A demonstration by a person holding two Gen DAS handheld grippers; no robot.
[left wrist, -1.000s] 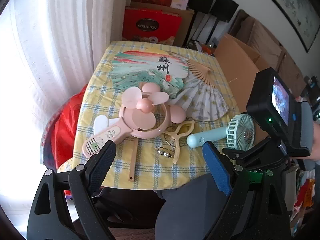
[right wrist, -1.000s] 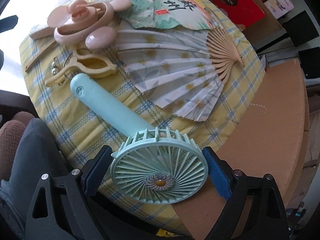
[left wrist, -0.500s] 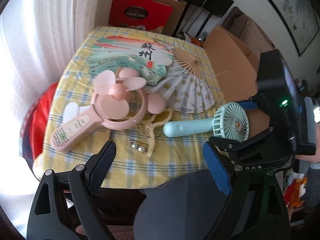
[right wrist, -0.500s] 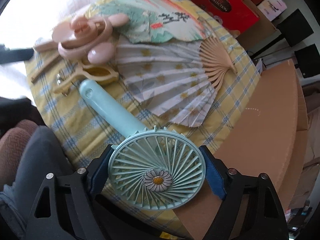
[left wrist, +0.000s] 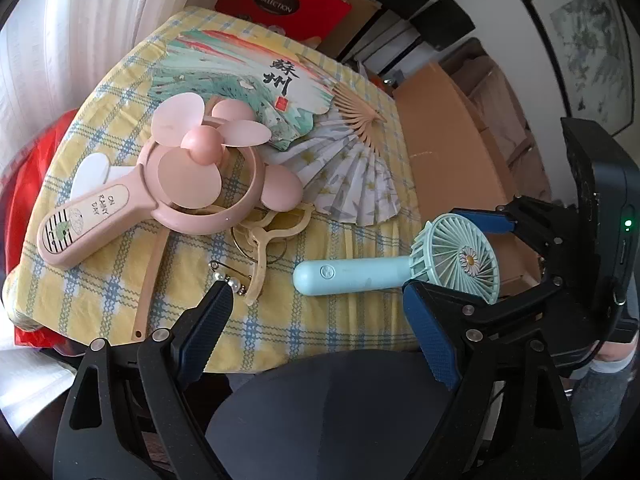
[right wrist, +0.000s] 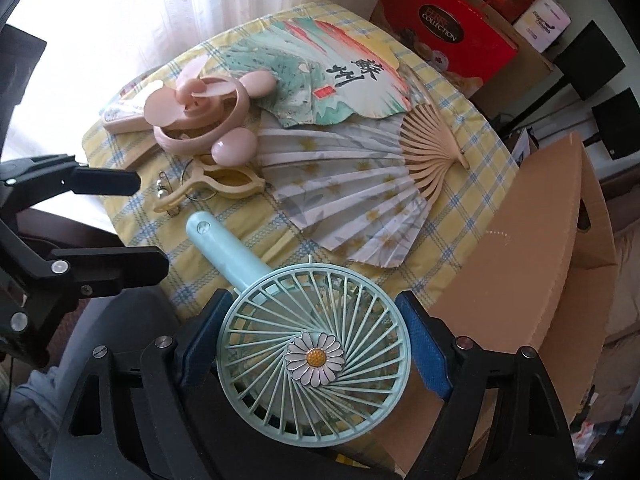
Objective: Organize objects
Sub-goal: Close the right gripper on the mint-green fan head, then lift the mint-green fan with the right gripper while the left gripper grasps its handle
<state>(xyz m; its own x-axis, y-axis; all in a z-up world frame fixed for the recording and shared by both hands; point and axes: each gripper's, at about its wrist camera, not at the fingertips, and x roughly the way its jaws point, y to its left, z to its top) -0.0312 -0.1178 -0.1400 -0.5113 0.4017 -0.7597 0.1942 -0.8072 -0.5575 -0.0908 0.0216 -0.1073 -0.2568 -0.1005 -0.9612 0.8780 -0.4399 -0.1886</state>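
Observation:
My right gripper (right wrist: pixel 316 344) is shut on the round head of a teal handheld fan (right wrist: pixel 312 356), also seen in the left wrist view (left wrist: pixel 400 268), held just above the table's near right corner. My left gripper (left wrist: pixel 320 328) is open and empty over the table's front edge. On the yellow checked cloth (left wrist: pixel 304 320) lie a pink handheld fan (left wrist: pixel 168 192), a painted flat fan (left wrist: pixel 248 76), a folding paper fan (left wrist: pixel 352 176), a beige hair claw (left wrist: pixel 264 240) and a pearl pin (left wrist: pixel 230 280).
An open cardboard box (right wrist: pixel 540 260) stands right of the table. A red gift box (right wrist: pixel 444 28) and black speakers (right wrist: pixel 588 60) are behind it. A white curtain (left wrist: pixel 80 32) hangs at the left. A person's dark-clad knee (left wrist: pixel 320 408) is below the front edge.
My right gripper has closed on the teal fan's head and lifted it slightly. My left gripper has moved closer to the table, staying open.

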